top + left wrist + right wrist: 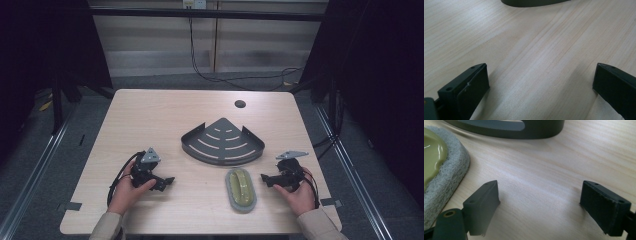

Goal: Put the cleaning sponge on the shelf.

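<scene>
A dark grey fan-shaped corner rack (223, 141) with slots lies in the middle of the table. In front of it lies an oval scrubber (241, 188), its yellow-green handle on a grey pad. My left gripper (167, 182) rests low over the table at the left, pointing right, jaws wide apart with bare wood between them (541, 85). My right gripper (264, 178) sits at the right, pointing left at the scrubber (439, 167), open, a little short of the pad's edge. The rack's rim (524, 130) lies beyond it.
The light wooden table (150, 115) has a round cable hole (240, 104) at the back. Black cables run across the floor behind it, and dark frames stand at both sides. A hand holds each gripper near the front edge.
</scene>
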`<action>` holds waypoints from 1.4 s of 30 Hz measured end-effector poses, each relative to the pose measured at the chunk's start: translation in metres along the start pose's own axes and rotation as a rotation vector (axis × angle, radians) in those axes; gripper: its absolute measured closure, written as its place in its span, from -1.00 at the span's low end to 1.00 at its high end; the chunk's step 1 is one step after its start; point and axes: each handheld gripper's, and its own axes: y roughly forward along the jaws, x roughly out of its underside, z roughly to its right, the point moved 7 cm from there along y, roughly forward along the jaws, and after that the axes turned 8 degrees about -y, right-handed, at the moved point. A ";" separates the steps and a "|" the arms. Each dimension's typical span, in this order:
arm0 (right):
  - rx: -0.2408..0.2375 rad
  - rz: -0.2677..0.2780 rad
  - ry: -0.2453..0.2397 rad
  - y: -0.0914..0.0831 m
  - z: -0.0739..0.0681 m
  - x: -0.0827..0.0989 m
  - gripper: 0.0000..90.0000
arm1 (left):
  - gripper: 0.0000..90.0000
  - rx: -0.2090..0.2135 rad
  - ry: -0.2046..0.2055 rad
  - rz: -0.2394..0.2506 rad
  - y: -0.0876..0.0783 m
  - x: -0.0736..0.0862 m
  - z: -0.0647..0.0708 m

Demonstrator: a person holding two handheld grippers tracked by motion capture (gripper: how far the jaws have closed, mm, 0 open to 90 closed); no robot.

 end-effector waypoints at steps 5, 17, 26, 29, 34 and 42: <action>-0.031 -0.087 0.026 -0.007 0.006 -0.003 -0.59 | -1.00 0.000 0.000 0.000 0.000 0.000 0.000; -0.108 -0.224 -0.023 -0.022 -0.006 -0.029 -0.54 | -1.00 0.001 0.001 0.001 0.000 0.000 0.000; -0.125 -0.271 -0.083 -0.028 -0.016 -0.048 -0.49 | -1.00 0.001 0.000 0.001 0.000 0.000 0.000; -0.126 -0.300 -0.095 -0.029 -0.020 -0.051 -0.49 | -1.00 0.001 0.000 0.001 0.000 0.000 0.000; -0.130 -0.344 -0.103 -0.033 -0.022 -0.059 -0.45 | -1.00 0.001 0.000 0.000 0.000 0.000 0.000; -0.143 -0.378 -0.104 -0.041 -0.026 -0.070 -0.41 | -1.00 0.000 0.000 0.001 0.000 0.000 0.000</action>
